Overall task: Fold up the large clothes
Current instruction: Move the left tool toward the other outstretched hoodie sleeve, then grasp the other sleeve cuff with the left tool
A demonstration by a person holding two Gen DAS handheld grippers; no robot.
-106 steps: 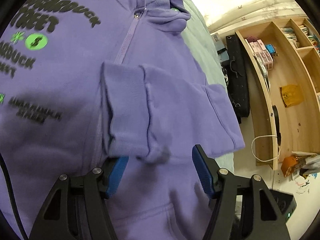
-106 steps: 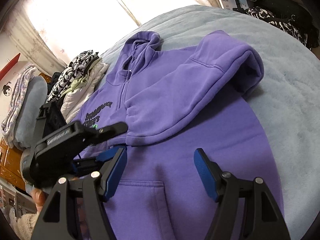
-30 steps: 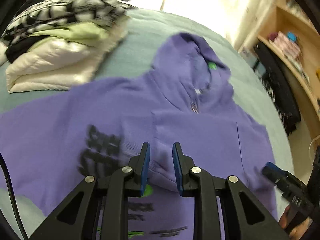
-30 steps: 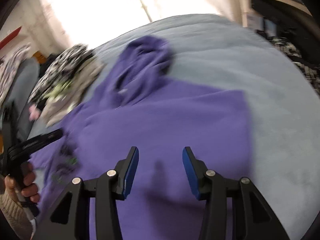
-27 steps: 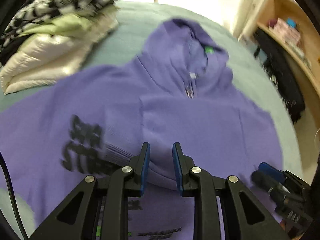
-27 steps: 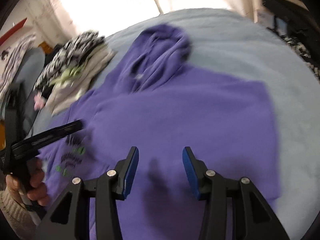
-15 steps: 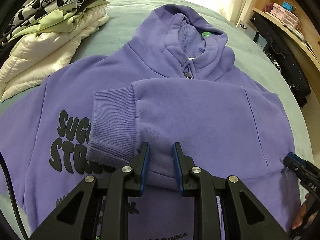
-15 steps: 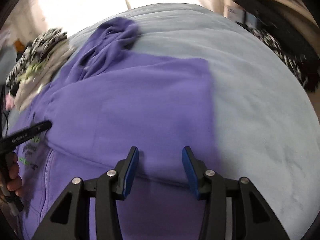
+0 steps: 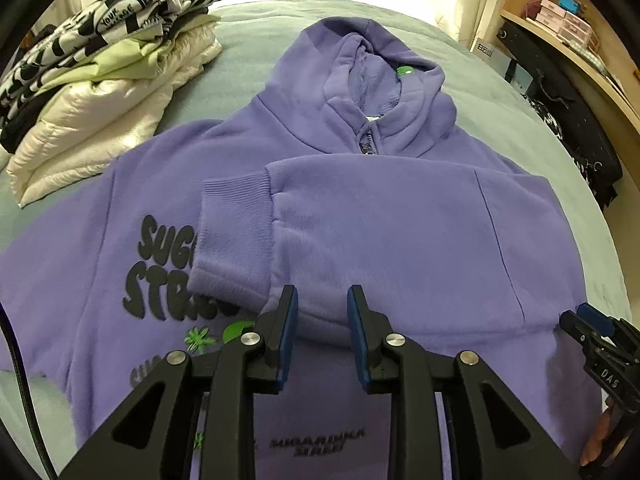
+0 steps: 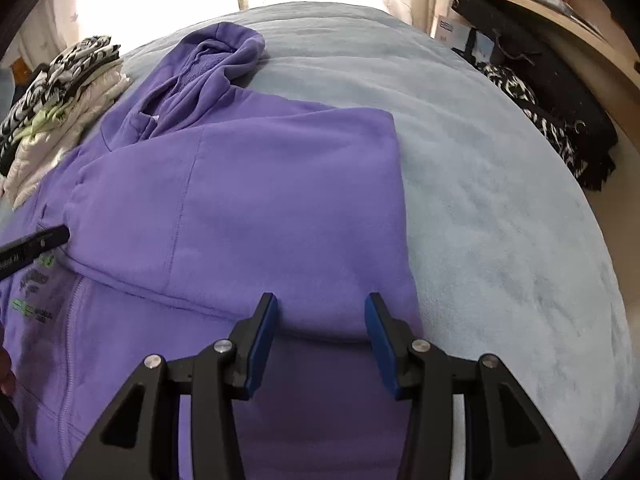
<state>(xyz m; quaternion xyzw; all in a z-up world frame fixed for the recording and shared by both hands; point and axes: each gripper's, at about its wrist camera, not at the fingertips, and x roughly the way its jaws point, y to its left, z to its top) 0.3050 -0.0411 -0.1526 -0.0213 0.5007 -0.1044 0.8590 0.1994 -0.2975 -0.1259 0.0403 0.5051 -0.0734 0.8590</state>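
Left wrist view, left gripper (image 9: 322, 312) angled down over hoodie (image 9: 400, 240), jaws opening

Bed (image 10: 500, 200): purple hoodie (image 9: 400, 220), folded clothes stack (image 9: 92, 92).

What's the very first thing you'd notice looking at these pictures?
A big purple hoodie spread on a pale blue bed, one sleeve folded across its chest over black bubbly letters. To its left sits a stack of folded clothes, topped with black-and-white print.
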